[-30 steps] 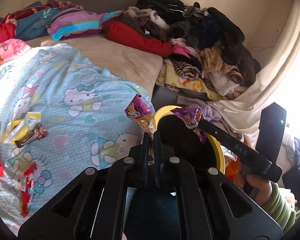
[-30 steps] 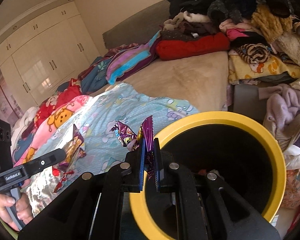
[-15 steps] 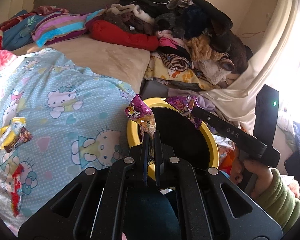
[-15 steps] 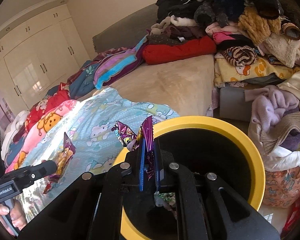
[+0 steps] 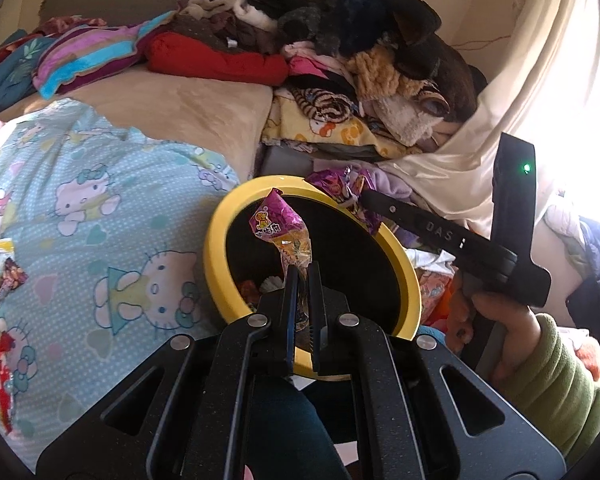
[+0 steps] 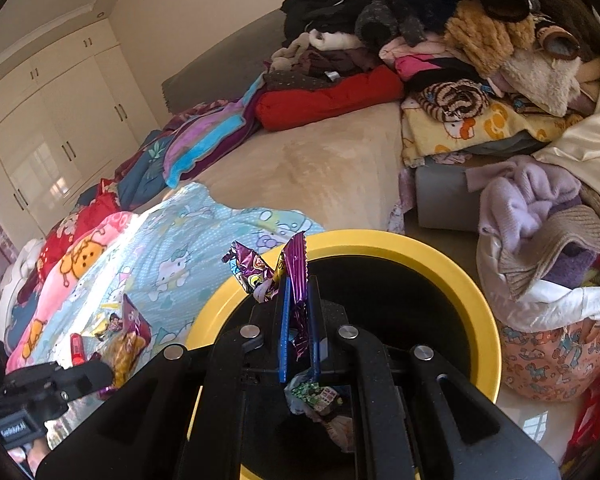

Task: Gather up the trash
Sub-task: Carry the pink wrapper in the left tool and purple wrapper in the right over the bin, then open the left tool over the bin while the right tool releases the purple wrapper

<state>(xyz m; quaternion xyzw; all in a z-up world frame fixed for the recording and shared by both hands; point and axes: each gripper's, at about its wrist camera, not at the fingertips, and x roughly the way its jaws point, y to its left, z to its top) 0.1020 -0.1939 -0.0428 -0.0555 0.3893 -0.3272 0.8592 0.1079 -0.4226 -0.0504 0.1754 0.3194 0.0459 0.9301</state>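
Both jaws clamped on wrappers, pink wrapper [image 5: 278, 226], purple wrapper [image 6: 294, 276], above yellow-rimmed bin [image 6: 480, 300].

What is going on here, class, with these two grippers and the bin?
A person is clearing snack wrappers off a bed. The left gripper is shut on a pink and orange plastic wrapper, and the right gripper is shut on a purple foil wrapper. Both hang over the round yellow-rimmed black bin, which already holds some trash. More wrappers lie on the blue cartoon-cat blanket.
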